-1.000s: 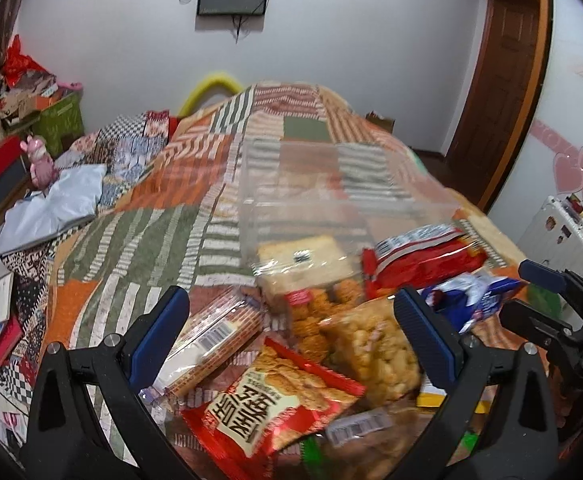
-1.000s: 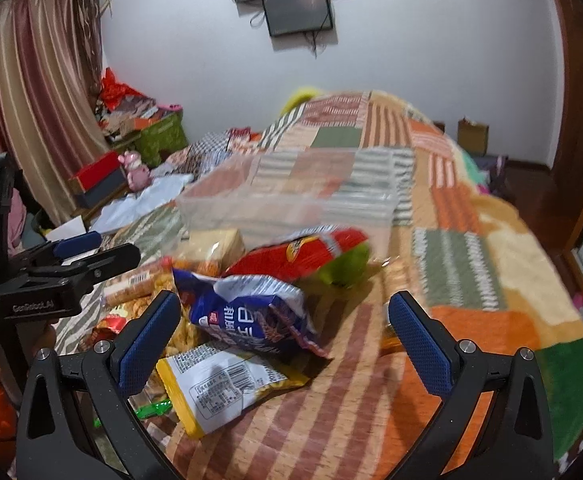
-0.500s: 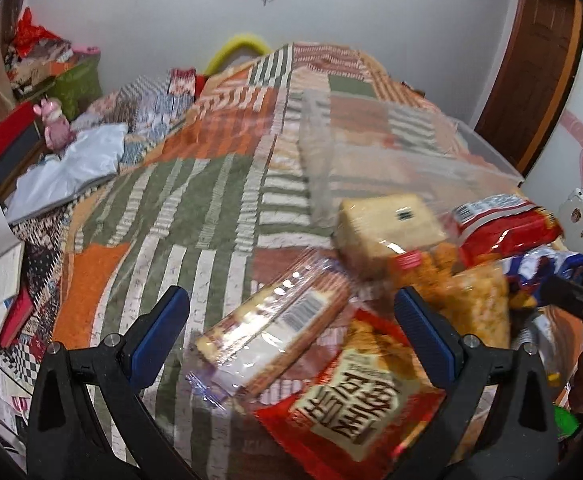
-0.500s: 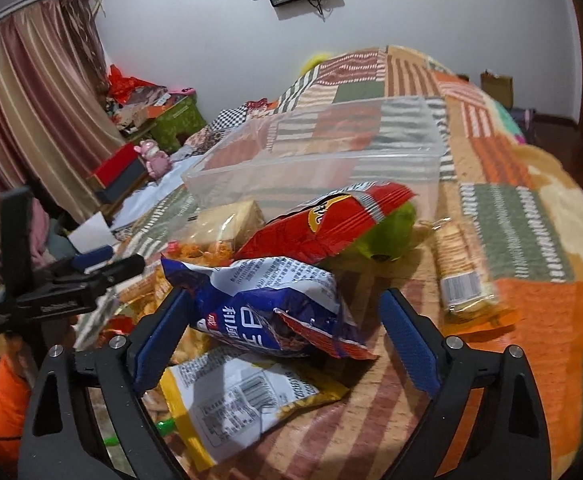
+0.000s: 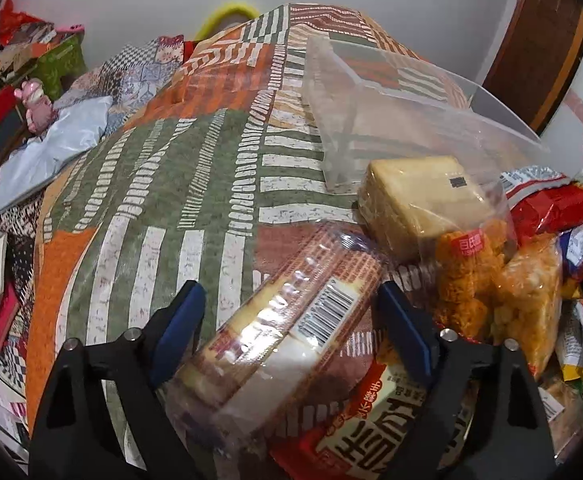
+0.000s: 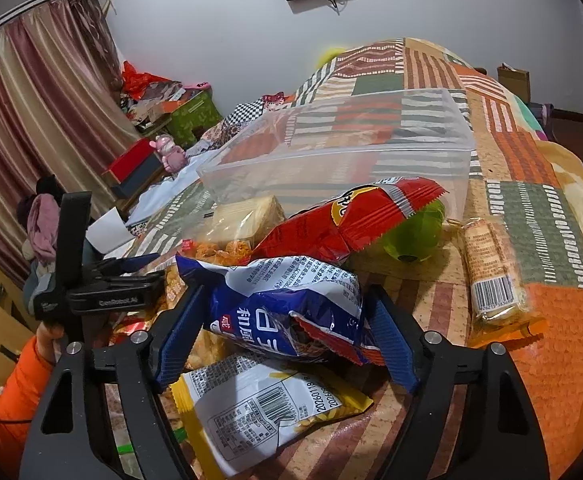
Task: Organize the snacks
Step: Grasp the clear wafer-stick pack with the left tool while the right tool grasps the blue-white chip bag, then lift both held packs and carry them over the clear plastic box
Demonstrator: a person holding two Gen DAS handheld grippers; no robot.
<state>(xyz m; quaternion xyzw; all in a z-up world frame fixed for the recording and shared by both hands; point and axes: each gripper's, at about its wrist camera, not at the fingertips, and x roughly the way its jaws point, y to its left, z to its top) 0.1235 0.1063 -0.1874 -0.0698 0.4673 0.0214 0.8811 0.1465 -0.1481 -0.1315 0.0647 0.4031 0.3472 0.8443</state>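
Observation:
A pile of snack packs lies on a patchwork bedspread in front of a clear plastic bin (image 5: 391, 92), which also shows in the right wrist view (image 6: 371, 148). My left gripper (image 5: 291, 320) is open, its jaws on either side of a long clear-wrapped biscuit pack (image 5: 287, 328). My right gripper (image 6: 287, 332) is open around a blue crisp bag (image 6: 287, 304). Whether the pads touch the packs I cannot tell. A red crisp bag (image 6: 355, 216) lies behind the blue one.
Beside the biscuit pack lie a pale cake block (image 5: 423, 200), orange puffed snacks (image 5: 503, 296) and a red packet (image 5: 375, 432). A white-yellow pack (image 6: 267, 408), a green pouch (image 6: 415, 236) and another biscuit pack (image 6: 491, 276) lie near the right gripper. The left gripper (image 6: 103, 296) shows at left.
Both grippers have moved forward and down onto the pile. The left jaws have narrowed around the biscuit pack, the right jaws around the blue bag.

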